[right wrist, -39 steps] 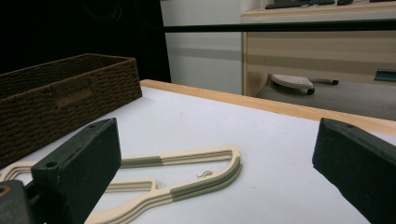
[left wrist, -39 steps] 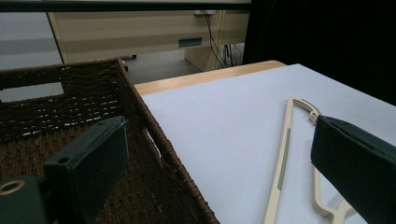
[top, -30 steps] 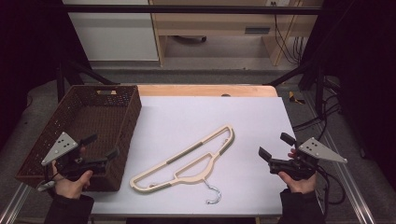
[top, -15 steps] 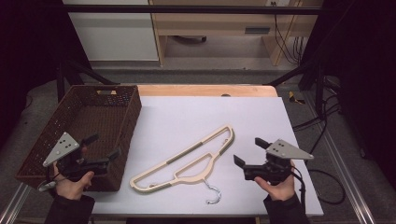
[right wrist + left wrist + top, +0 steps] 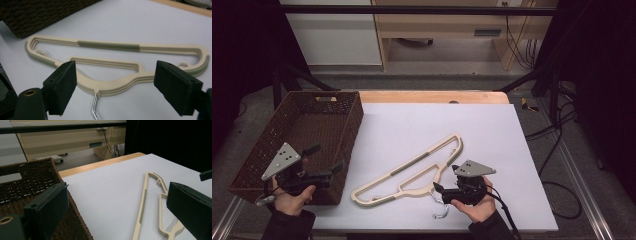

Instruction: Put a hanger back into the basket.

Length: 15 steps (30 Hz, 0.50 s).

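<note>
Cream plastic is what I'm after: the hanger [image 5: 412, 172] lies flat on the white table [image 5: 492, 130], well right of the wicker basket [image 5: 307, 125], its metal hook [image 5: 441, 210] pointing toward my edge. From the high view I judge the job barely begun: nothing is lifted, and the hanger has yet to be gripped. My right gripper [image 5: 438, 189] sits low over the table at the hanger's neck, hand underneath it near the front edge, jaws pointing left toward the basket. My left gripper [image 5: 324, 162] hangs over the basket's near right corner, hand held low outside the wicker, jaws spread with nothing between them.

From the left gripper view, the two black jaws stand wide apart. Between them I see the bare table and the hanger [image 5: 150, 202] lying off to the right, with the basket [image 5: 30, 182] at left.

From the right gripper view, the jaws have just been closing but remain apart, bracketing the middle of the hanger [image 5: 117, 75]. The neck, where the hook [image 5: 94, 106] enters the plastic, lies just ahead of the pads. Neither pad presses on it, so I call this claw unclosed and empty. What is left, by my reading: ease forward, pinch the neck, lift and carry it off.
</note>
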{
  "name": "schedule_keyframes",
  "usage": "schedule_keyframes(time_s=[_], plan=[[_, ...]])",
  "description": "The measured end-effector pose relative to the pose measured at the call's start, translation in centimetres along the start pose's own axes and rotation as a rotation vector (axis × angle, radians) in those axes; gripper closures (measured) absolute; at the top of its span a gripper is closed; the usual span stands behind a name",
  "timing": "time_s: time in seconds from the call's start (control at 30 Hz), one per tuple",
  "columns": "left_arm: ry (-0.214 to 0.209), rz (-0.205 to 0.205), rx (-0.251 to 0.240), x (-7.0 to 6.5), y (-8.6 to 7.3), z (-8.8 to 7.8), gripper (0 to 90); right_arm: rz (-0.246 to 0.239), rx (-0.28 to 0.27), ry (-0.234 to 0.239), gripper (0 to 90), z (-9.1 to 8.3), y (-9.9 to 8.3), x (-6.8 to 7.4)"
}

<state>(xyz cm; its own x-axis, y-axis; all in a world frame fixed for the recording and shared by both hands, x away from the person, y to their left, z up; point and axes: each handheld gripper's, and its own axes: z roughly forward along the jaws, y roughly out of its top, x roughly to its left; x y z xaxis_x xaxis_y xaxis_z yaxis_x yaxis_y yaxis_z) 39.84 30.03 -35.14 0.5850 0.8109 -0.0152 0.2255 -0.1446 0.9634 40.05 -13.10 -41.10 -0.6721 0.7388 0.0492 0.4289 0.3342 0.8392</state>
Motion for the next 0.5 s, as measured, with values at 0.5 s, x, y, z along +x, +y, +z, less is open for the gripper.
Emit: schedule_keyframes(time_s=[0.5], plan=[[-0.013, 0.012, 0.004, -0.7, 0.1, 0.3, 4.0, 0.002, 0.189, 0.023, 51.4, 4.4, -3.0, 1.4]])
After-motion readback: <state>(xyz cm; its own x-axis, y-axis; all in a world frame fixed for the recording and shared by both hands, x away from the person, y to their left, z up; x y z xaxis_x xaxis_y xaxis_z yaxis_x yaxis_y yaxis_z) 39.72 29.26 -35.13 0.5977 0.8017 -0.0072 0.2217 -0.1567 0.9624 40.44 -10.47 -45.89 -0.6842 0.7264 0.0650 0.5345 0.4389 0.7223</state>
